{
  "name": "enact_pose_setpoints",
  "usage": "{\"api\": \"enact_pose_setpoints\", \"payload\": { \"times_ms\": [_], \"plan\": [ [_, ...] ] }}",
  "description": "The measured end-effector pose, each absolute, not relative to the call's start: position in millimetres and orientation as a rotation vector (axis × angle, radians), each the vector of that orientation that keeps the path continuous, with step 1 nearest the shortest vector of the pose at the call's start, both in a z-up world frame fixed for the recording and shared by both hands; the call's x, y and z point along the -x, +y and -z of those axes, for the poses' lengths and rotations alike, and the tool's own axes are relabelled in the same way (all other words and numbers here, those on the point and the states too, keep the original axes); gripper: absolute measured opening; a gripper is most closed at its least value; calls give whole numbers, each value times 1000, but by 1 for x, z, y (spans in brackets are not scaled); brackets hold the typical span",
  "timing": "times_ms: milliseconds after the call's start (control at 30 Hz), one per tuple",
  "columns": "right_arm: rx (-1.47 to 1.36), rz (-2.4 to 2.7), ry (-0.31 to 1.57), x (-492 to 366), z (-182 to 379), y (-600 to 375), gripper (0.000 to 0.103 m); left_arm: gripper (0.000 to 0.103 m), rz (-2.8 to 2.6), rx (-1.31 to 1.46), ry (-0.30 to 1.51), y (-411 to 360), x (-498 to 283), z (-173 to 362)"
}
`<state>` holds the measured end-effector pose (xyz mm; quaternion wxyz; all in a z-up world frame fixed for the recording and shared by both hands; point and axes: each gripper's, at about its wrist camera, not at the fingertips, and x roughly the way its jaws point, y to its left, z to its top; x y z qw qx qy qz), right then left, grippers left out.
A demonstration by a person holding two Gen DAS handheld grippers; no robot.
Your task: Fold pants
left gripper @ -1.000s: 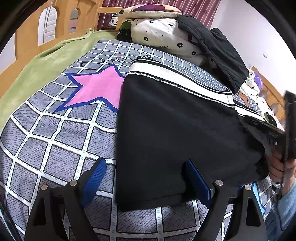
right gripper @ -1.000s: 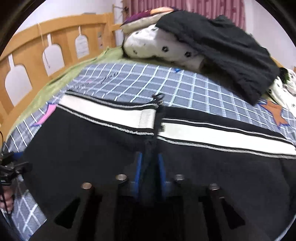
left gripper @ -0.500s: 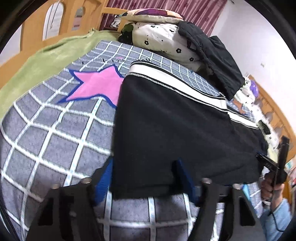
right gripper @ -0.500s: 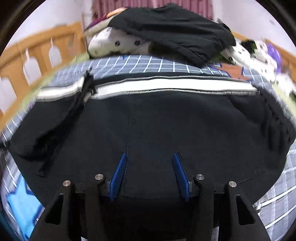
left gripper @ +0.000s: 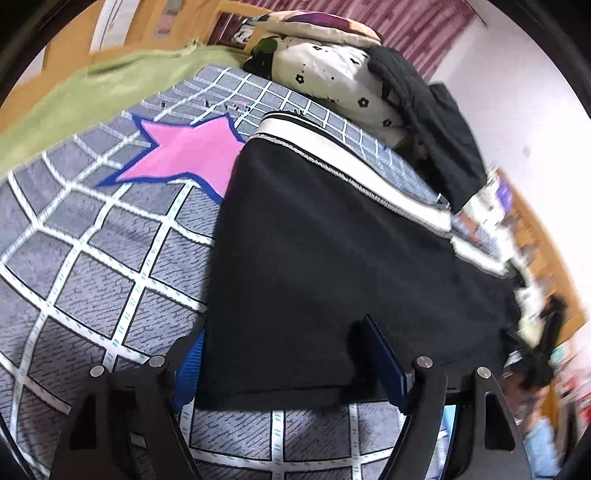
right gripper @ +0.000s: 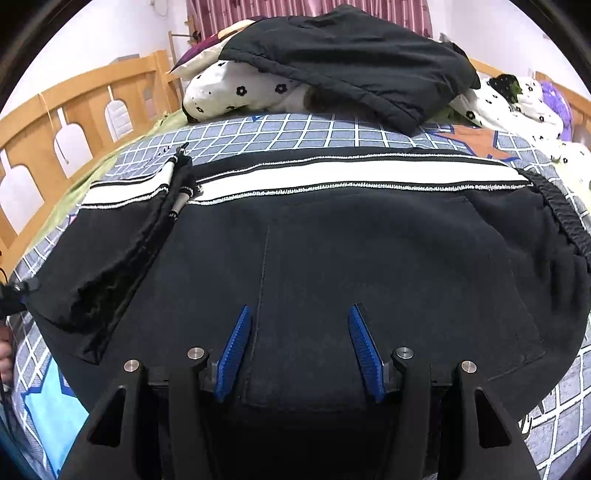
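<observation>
**Both grippers opening over folded black pants on the bed**

Your left gripper (left gripper: 288,354) is sitting lowest in the left wrist view, jaws spread and opening, blue pads (left gripper: 188,369) straddling the near hem corner of the black pants (left gripper: 332,240). The fabric is lying between the fingers, but the pads are not pressing it.

Your right gripper (right gripper: 301,349) is hovering over the wide seat area of the pants (right gripper: 369,258), jaws also opening, blue ribbed pads (right gripper: 364,350) apart with cloth beneath and between them, no pinch visible.

The pants are lying flat on the grey checked bedsheet (left gripper: 92,258), folded lengthwise, one leg end doubled over at the left of the right wrist view. The white side stripe (right gripper: 332,173) is running along the far edge, and the elastic waistband (right gripper: 565,218) is bunching at the right.

Just beside the pants, a pink star print (left gripper: 184,155) is showing on the sheet. Further back, a green blanket (left gripper: 92,96) is lying along the wooden bed rail (right gripper: 74,110). At the far end, a floral pillow (right gripper: 240,92) is sitting under a black jacket (right gripper: 351,55), with a striped curtain (right gripper: 295,11) behind.
</observation>
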<state>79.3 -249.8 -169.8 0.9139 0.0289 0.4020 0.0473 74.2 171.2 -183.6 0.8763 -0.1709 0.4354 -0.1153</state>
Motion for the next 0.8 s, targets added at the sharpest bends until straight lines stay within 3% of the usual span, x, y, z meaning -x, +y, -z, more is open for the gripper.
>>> {"api": "enact_pose_setpoints", "payload": {
  "times_ms": [33,100,167,267,400,500,667,800],
  "plan": [
    [-59,-99,829,-80,170,-250,57,70,228,342,910,170,-74,183],
    [-48,-101,833,-80,170,-248,59,45,199,373,907,178,-72,181],
    [-35,-100,836,-81,170,-245,59,30,193,453,914,192,-71,179],
    [-56,-117,844,-81,170,-249,60,18,170,475,896,192,-70,166],
    [-111,-141,847,-80,168,-257,58,16,97,304,815,155,-68,126],
    [-135,-146,842,-75,163,-265,46,16,135,251,757,119,-70,88],
    [-152,-104,778,-54,140,-306,46,15,248,82,687,28,-67,47],
    [-202,-16,719,-30,130,-354,46,15,371,24,701,-45,-65,48]
  ]
}}
